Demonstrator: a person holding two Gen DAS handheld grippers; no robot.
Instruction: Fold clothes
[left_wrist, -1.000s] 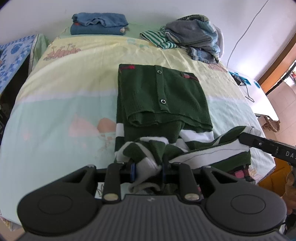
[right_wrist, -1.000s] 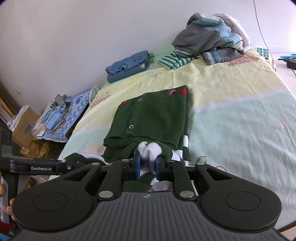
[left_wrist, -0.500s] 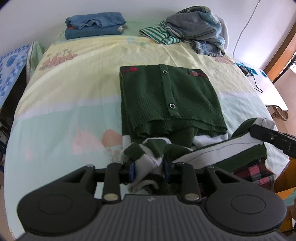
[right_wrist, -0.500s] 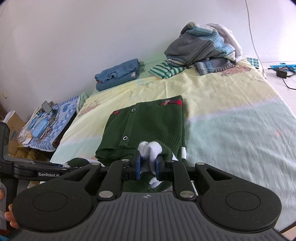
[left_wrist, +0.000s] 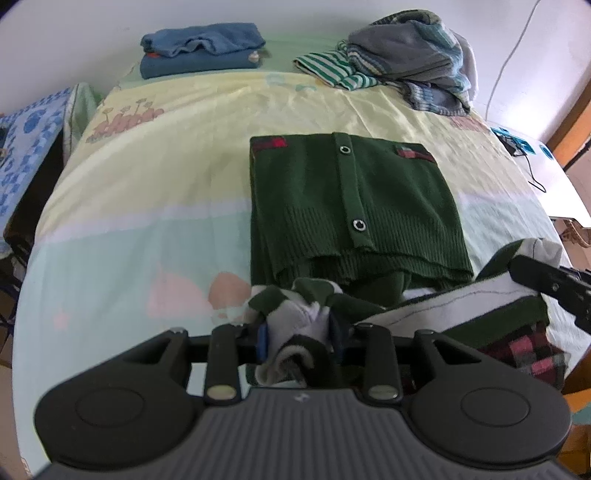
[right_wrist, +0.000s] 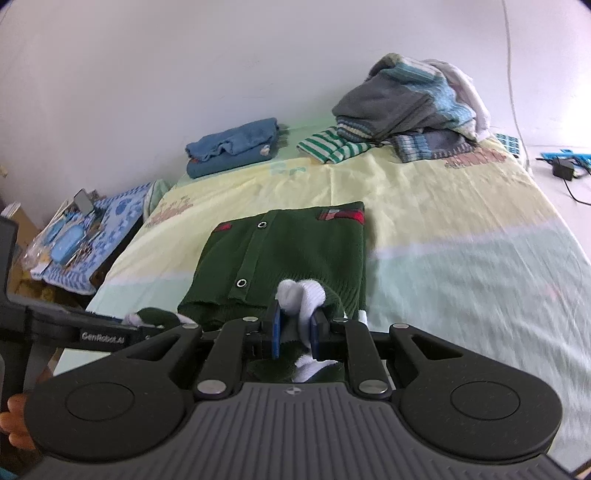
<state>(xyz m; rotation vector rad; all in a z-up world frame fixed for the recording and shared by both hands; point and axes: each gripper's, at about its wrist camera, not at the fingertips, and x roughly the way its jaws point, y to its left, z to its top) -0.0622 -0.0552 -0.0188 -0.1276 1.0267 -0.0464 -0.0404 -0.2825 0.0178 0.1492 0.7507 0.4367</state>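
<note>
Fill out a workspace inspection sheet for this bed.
Surface: bed sheet, yellow and pale green.
Job's things: green cardigan part folded, near end lifted.
Clutter: folded blue clothes; unfolded heap.
Grippers: left gripper jaws just opening, white-striped cloth between; right gripper shut on the cardigan's white edge.
Cables: white cable on wall; black lead.
Surroundings: side table with small items.

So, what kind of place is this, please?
Most likely a bedroom in a home. A bed with a pastel cartoon sheet fills the view, a folded blue pile and a heap of unfolded clothes lie against the wall, and a green cardigan lies on it.
</note>
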